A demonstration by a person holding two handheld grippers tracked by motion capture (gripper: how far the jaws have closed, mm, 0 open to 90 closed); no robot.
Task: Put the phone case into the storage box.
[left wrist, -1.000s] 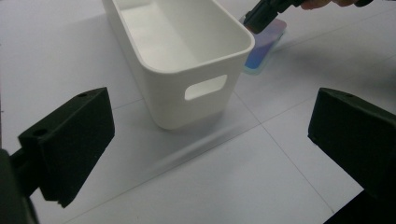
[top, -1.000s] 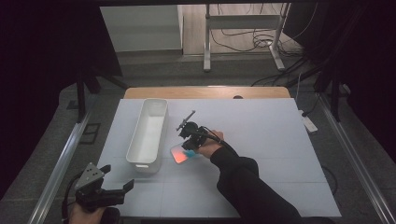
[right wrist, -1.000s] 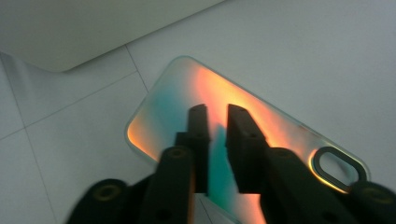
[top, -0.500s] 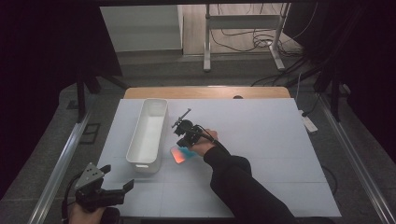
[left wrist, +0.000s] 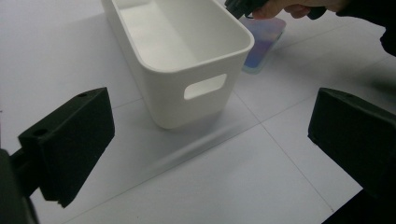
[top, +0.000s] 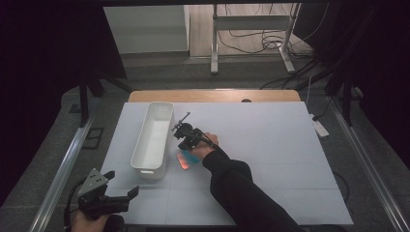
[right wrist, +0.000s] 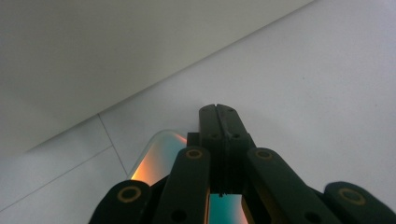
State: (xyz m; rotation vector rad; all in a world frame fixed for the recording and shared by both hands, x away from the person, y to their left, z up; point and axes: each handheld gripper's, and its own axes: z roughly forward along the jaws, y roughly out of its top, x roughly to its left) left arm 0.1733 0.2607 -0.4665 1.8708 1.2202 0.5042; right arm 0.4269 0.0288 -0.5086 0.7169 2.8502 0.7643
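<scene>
A flat, shiny card-like piece (top: pixel 186 160) with orange and teal sheen lies on the white table beside the long white bin (top: pixel 145 145). My right gripper (top: pixel 183 140) hovers just over the piece's far end, close to the bin's side wall. Its jaws are shut flat against each other with nothing between them (right wrist: pixel 218 108), and the piece (right wrist: pixel 159 154) lies below them. My left gripper (top: pixel 122 183) rests at the table's near left corner, open and empty. In the left gripper view its jaws (left wrist: pixel 212 135) frame the bin's near end (left wrist: pixel 173 102), and the piece (left wrist: pixel 264 37) lies beyond it.
The bin is empty inside and has a handle slot (left wrist: pixel 205 86) in its near end. The white table (top: pixel 270 145) stretches wide to the right of the sleeve. A small white device (top: pixel 320 127) lies at the right edge; metal rails run along both sides.
The right hand and its shut gripper have slid left toward the bin wall. The shiny piece stays where it lay. The left gripper has not moved.
</scene>
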